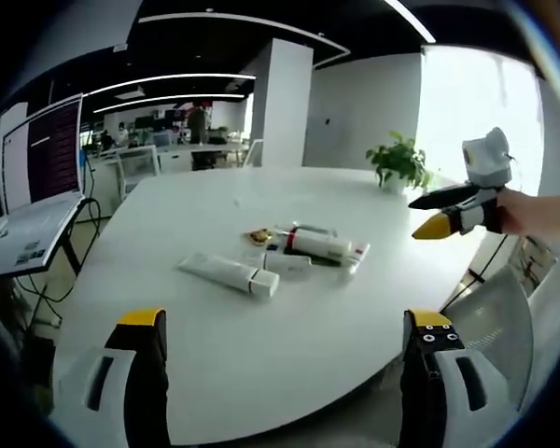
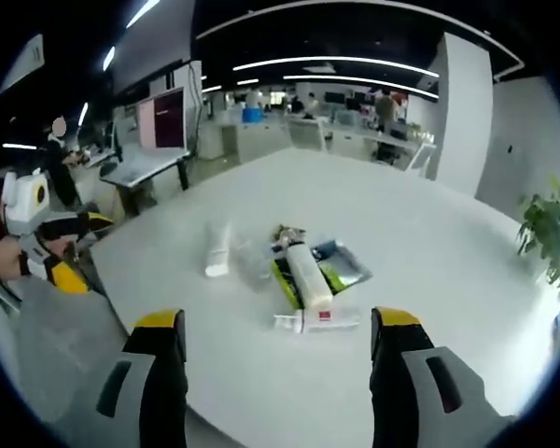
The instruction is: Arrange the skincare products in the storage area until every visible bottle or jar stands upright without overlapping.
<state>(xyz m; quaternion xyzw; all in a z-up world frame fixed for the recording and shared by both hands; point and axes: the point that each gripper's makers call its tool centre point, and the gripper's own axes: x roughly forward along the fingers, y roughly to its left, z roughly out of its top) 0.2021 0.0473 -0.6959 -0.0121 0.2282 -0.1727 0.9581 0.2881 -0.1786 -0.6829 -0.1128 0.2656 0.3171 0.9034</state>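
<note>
Skincare products: a cluster of tubes and small packs lies flat on the round white desk [image 1: 289, 327], ahead of and between the left gripper's jaws; none stands upright.
White tube: a long white plastic tube [image 1: 229, 273] lies on its side, nearest the left jaw and slightly apart from the rest; in the right gripper view the same white tube [image 2: 217, 249] sits ahead of the left jaw.
White bottle with red band: a white cylindrical bottle with a red band [image 1: 319, 245] lies on its side across darker flat packs, toward the right jaw.
Green packs: in the right gripper view, flat green and dark sachets [image 2: 341, 266] lie under and beside a white tube [image 2: 310, 276]; labels are too small to read.
Left gripper [image 1: 287, 347]: jaws spread wide, holding nothing, short of the products.
Right gripper [image 2: 277, 343]: jaws parted, empty; in the left gripper view it [image 1: 445, 211] hovers past the right jaw, seemingly open.
Potted plant: a small green plant [image 1: 399, 162] stands at the desk's far edge.
Laptop: an open laptop [image 1: 35, 187] sits on a stand beyond the left jaw.
</note>
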